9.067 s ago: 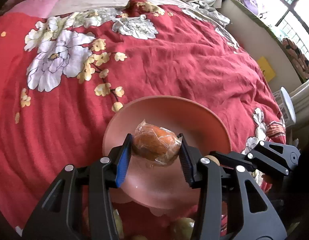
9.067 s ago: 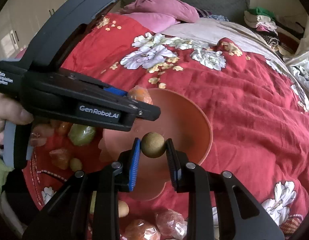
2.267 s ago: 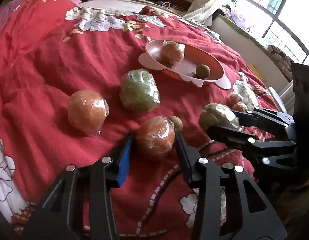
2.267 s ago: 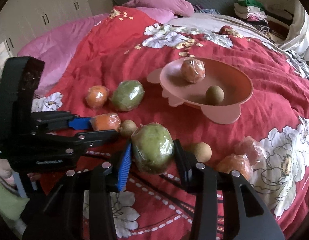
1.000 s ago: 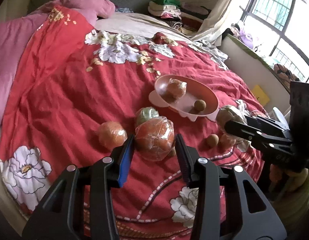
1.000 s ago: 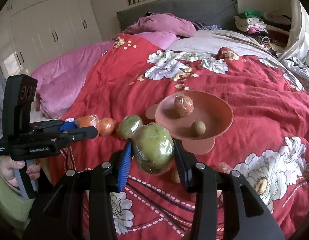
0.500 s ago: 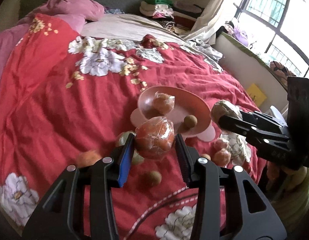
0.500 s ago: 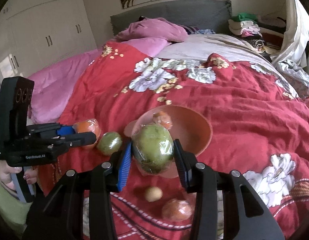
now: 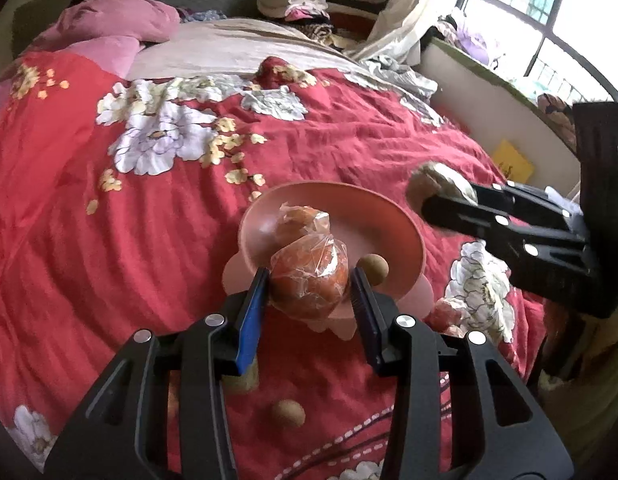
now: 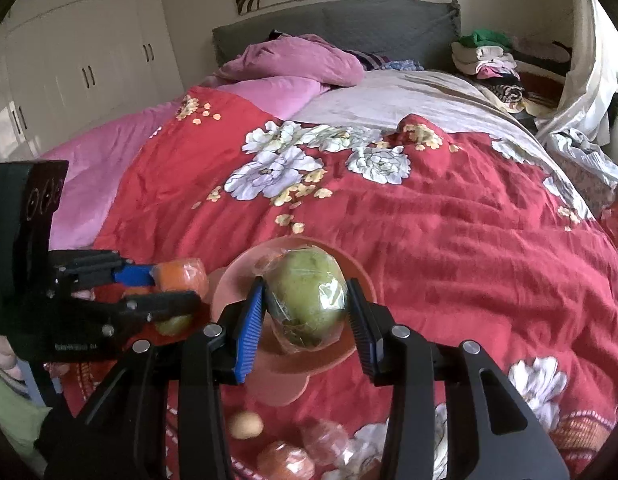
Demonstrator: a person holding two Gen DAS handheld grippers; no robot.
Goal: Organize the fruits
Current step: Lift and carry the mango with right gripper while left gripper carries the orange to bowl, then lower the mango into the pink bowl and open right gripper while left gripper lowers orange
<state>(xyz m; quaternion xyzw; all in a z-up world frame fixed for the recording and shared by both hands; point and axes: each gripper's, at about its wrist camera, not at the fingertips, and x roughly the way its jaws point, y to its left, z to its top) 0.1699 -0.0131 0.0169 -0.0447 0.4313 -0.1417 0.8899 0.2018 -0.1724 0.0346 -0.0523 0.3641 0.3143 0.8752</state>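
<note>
My left gripper (image 9: 307, 292) is shut on a plastic-wrapped orange (image 9: 309, 278) and holds it above the near rim of the pink bowl (image 9: 405, 224). The bowl holds another wrapped orange (image 9: 299, 218) and a small brown fruit (image 9: 373, 268). My right gripper (image 10: 307, 312) is shut on a wrapped green mango (image 10: 309, 296) above the same bowl (image 10: 361, 264). The right gripper also shows at the right of the left wrist view (image 9: 437, 196). The left gripper with its orange (image 10: 181, 276) shows at the left of the right wrist view.
Loose fruits lie on the red floral quilt (image 9: 109, 240) near the front edge: a small brown one (image 9: 287, 414), a wrapped orange (image 10: 287, 460) and a pale round one (image 10: 245, 424). A green fruit (image 10: 173, 325) lies left of the bowl. Pillows lie at the bed's head.
Both grippers have moved forward with their fruits and now hang over the bowl. The loose fruits on the quilt have slid toward the bottom of both views.
</note>
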